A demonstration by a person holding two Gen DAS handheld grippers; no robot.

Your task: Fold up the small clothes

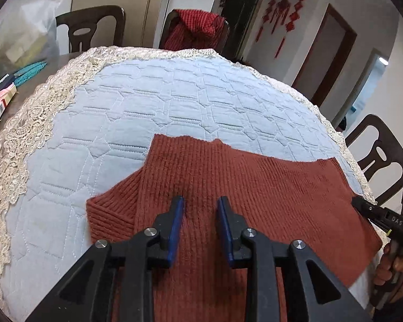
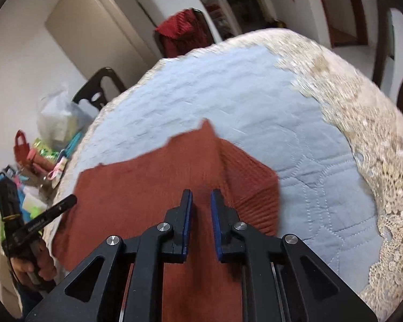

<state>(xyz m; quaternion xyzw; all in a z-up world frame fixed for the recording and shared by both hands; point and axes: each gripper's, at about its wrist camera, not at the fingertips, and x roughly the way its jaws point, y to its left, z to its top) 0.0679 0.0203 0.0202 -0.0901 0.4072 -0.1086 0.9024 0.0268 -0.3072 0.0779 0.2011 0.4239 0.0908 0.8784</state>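
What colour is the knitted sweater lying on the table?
Rust red-brown, ribbed knit sweater; the left wrist view shows it best.

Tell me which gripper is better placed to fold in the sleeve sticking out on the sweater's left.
Left. The left gripper hangs beside that sleeve; the right gripper is over the sweater's opposite side.

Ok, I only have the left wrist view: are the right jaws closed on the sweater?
Observer: No. The right gripper is over the sweater, its jaws a narrow gap apart with nothing pinched between them.
Operator: Where is the sleeve on that side?
Observer: That sleeve lies flat on the quilt, angled out just right of the right gripper.
Operator: Does it reach the table edge?
Observer: No. The lace border lies beyond it, and quilt shows between the two.
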